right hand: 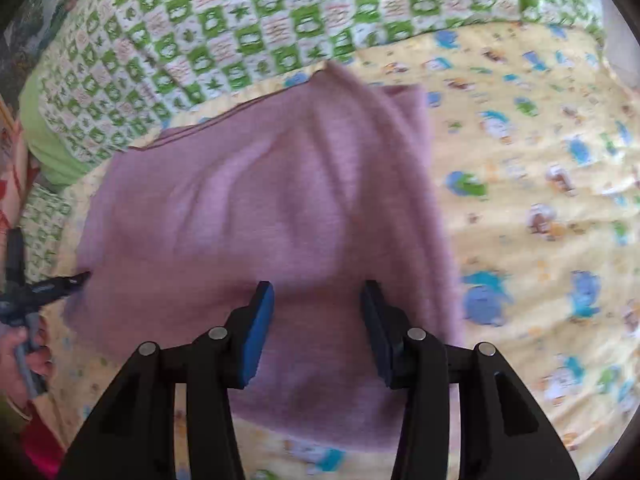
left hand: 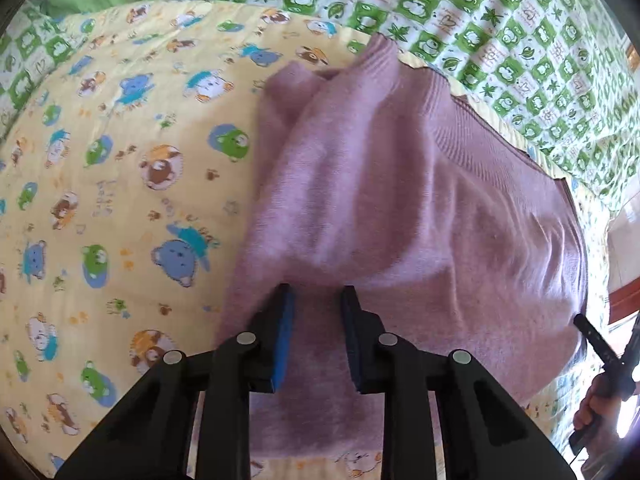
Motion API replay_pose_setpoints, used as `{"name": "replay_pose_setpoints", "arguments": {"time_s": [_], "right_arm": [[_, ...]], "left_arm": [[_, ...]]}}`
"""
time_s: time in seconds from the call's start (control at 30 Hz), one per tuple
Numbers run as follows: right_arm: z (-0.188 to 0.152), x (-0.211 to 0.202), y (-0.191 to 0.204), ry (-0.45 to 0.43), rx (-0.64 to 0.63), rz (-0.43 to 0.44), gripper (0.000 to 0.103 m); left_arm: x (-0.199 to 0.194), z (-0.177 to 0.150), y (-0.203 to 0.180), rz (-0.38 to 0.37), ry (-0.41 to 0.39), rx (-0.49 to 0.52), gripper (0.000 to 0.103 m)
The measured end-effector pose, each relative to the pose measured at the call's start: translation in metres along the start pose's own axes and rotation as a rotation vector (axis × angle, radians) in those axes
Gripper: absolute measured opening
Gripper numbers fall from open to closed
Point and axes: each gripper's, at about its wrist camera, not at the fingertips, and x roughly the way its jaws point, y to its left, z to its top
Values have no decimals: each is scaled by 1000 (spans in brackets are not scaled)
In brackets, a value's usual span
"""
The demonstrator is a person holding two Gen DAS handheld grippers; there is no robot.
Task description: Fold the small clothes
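Biggest thing under you is the bed: a green checked quilt [left hand: 500,28] at the far side, with a yellow animal-print blanket [left hand: 120,160] spread over it as the work surface.

The purple sweater [left hand: 400,208] lies on that blanket, bunched and partly doubled over, its ribbed band [left hand: 460,128] running along the far edge next to the quilt. It is not flat and not square.

Both tools are over the near part of the sweater. Left tool [left hand: 316,296]: fingers apart, holding nothing, purple knit showing in the gap. Right tool [right hand: 318,292]: fingers apart too, a wider gap, also holding nothing.

My read on the step: you're between folds, 1 rough fold in, about to take a new grip. The next move calls for each tool to pinch 1 near corner or edge, getting all layers in the bite, then lift and carry evenly so the fold line stays straight. Smooth the ridges across the middle, or they get locked in.

Hard to make out:
- Both views are motion-blurred, so layer edges are soft.
- Sleeves and neckline: can't locate them.
- Near hem is hidden behind the tool bodies.
- Whether the tips touch the cloth: can't tell.
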Motion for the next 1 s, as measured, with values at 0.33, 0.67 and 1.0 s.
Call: {"name": "replay_pose_setpoints", "arguments": {"time_s": [0.33, 0.67, 1.0], "right_arm": [[0, -32, -18, 4, 143, 68, 53], [-4, -55, 22, -4, 132, 132, 57], [-5, -63, 58, 7, 83, 207, 57]], "left_arm": [[-57, -44, 25, 48, -12, -159, 63], [-40, -92, 60, -134, 124, -435, 69], [-15, -58, 49, -138, 46, -562, 69]]}}
